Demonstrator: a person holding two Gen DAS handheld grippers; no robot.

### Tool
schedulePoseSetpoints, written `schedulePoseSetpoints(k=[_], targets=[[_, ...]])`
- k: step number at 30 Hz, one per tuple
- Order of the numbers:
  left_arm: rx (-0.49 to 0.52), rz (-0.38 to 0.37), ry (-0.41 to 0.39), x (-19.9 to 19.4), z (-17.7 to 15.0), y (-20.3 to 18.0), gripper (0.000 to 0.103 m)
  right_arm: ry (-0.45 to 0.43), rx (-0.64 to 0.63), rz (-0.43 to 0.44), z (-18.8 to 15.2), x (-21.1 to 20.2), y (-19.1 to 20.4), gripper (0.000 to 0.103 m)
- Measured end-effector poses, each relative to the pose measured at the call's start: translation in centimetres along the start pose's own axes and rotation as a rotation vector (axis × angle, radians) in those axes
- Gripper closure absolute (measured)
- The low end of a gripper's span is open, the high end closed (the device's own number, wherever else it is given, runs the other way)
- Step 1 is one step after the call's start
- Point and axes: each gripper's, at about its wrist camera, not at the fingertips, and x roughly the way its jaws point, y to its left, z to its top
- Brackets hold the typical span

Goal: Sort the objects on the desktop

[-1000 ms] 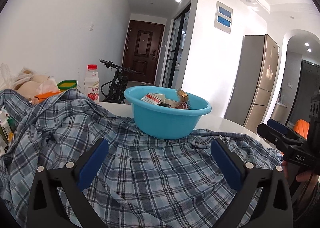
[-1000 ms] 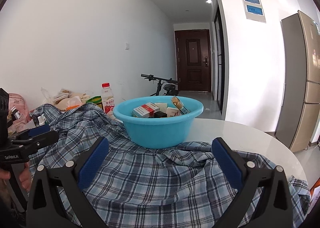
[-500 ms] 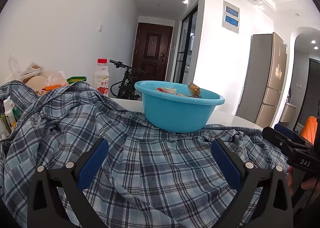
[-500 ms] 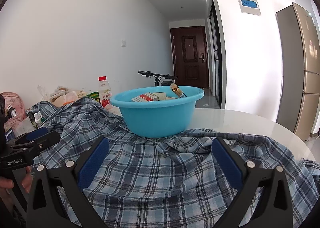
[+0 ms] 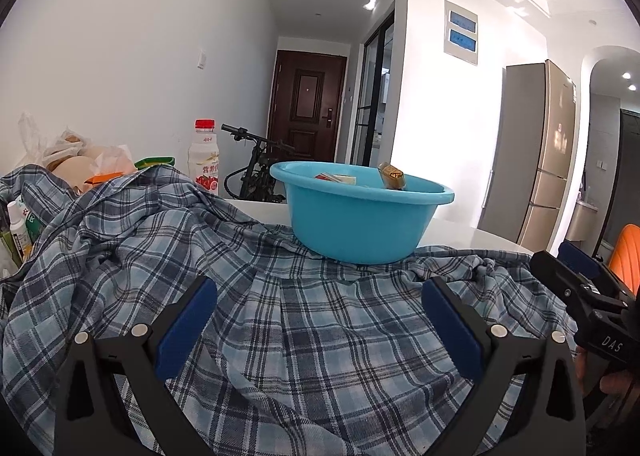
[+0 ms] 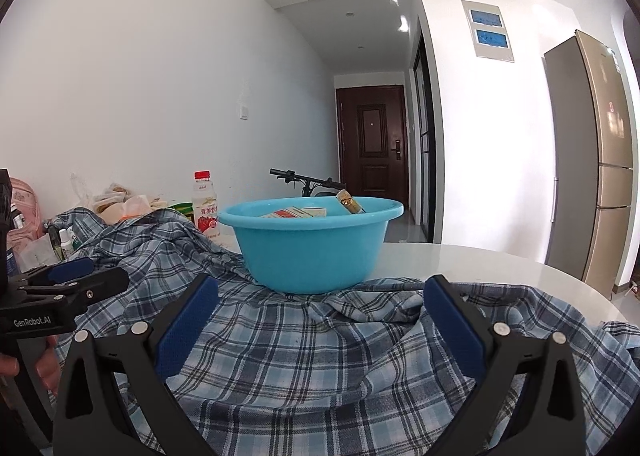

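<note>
A blue plaid shirt lies crumpled over the white table; it also shows in the right wrist view. A turquoise basin stands on the shirt's far edge and holds small boxes and a gold packet; it shows in the right wrist view too. My left gripper is open and empty just above the shirt. My right gripper is open and empty above the shirt, to the right of the left one. Each gripper appears at the edge of the other's view.
A white drink bottle with a red cap stands behind the shirt by the wall. Plastic bags with food and small bottles crowd the left. The bare white tabletop shows right of the basin. A fridge stands far right.
Both grippers have dropped lower toward the shirt, so the basin's contents are now mostly hidden behind its rim. Both stay open and empty.
</note>
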Motion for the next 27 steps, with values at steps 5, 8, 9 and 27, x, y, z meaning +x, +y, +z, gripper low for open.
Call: schedulePoseSetpoints(k=[5, 8, 9, 27], targets=[[-0.004, 0.000, -0.007, 0.2, -0.3, 0.0, 0.000, 0.025, 0.002, 0.011, 0.0, 0.5, 0.1, 0.001], [-0.009, 0.003, -0.003, 0.4, -0.5, 0.0, 0.000, 0.049, 0.007, 0.012, -0.1, 0.9, 0.1, 0.001], [-0.009, 0.005, -0.001, 0.4, -0.6, 0.0, 0.000, 0.056, 0.007, 0.010, -0.1, 1.0, 0.0, 0.001], [0.115, 0.006, -0.049, -0.5, -1.0, -2.5, 0.000, 0.104, -0.037, -0.012, -0.6, 1.6, 0.7, 0.001]])
